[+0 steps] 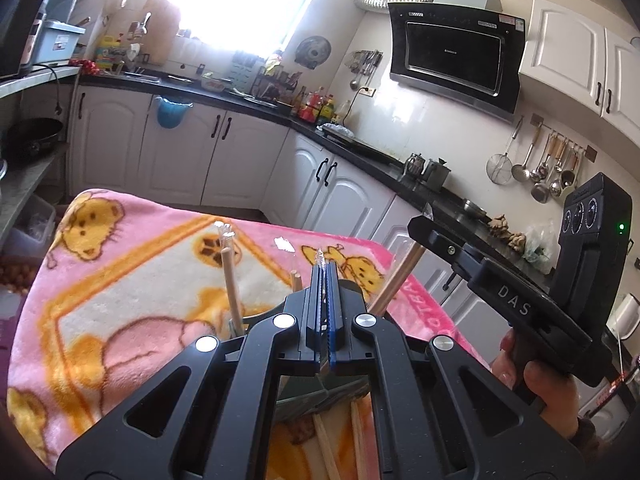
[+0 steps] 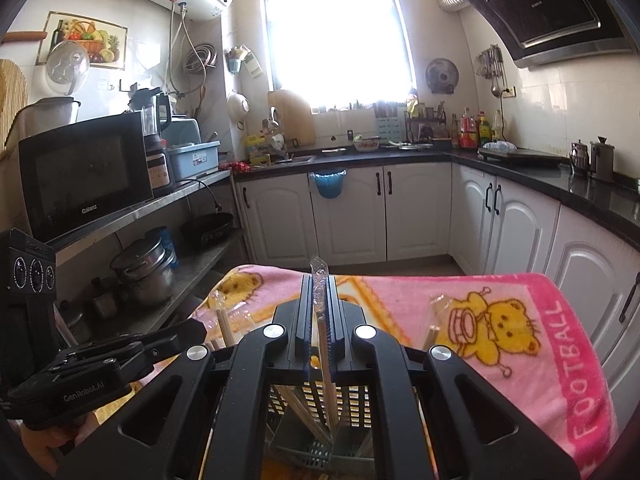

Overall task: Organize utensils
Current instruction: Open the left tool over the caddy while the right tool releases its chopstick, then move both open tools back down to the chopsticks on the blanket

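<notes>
My left gripper is shut on a plastic-wrapped pair of chopsticks whose wrapper tip sticks out above the fingers. My right gripper is shut on another wrapped pair of chopsticks, held upright; its lower end reaches into a dark slotted utensil holder below. More wrapped chopsticks stand in the holder. Both grippers hover over a table covered by a pink cartoon towel. The right gripper's body shows at the right of the left wrist view.
Loose chopsticks lie on the towel below my left gripper. Kitchen counters and white cabinets run behind the table. A shelf with a microwave and pots stands at the left.
</notes>
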A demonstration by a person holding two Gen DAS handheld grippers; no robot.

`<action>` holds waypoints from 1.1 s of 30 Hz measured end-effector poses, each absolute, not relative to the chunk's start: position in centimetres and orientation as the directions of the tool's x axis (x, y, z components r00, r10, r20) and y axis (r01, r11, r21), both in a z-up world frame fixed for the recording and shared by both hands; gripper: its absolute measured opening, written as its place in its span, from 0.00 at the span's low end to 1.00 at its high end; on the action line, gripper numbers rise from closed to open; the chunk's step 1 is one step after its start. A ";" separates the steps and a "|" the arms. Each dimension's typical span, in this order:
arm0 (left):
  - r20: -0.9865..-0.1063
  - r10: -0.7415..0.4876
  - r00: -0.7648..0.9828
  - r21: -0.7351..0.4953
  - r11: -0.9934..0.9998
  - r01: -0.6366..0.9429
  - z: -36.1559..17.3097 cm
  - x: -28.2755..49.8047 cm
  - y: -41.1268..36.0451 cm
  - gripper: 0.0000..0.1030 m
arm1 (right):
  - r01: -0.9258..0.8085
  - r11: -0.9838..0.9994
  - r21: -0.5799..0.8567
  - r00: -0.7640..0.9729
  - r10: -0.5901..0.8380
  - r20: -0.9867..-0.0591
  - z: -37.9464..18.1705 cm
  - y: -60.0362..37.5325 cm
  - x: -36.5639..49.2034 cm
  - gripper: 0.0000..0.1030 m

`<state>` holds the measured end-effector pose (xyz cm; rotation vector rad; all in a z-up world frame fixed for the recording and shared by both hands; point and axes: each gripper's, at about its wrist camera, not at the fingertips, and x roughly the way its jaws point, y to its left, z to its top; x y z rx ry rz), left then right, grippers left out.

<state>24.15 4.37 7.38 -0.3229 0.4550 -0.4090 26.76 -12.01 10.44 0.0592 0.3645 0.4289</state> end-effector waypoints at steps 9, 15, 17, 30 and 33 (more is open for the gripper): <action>-0.367 -0.432 0.824 -0.378 0.879 0.292 7.1 23.9 4.4 0.01 | -0.371 0.917 0.149 0.841 0.399 -0.365 9.8 -12.7 26.1 0.32; -0.372 -0.422 0.827 -0.383 0.881 0.277 7.0 23.7 4.7 0.08 | -0.358 0.923 0.141 0.842 0.384 -0.378 9.6 -13.2 25.4 0.44; -0.373 -0.413 0.830 -0.382 0.884 0.269 7.0 23.5 4.8 0.16 | -0.354 0.924 0.142 0.842 0.381 -0.382 9.5 -13.5 25.2 0.46; -0.332 -0.400 0.854 -0.404 0.879 0.254 8.1 21.7 5.7 0.53 | -0.322 0.937 0.133 0.858 0.348 -0.377 9.4 -15.5 23.5 0.59; -0.316 -0.395 0.863 -0.404 0.879 0.254 8.5 21.1 5.9 0.63 | -0.318 0.938 0.135 0.862 0.346 -0.371 9.5 -16.0 23.0 0.61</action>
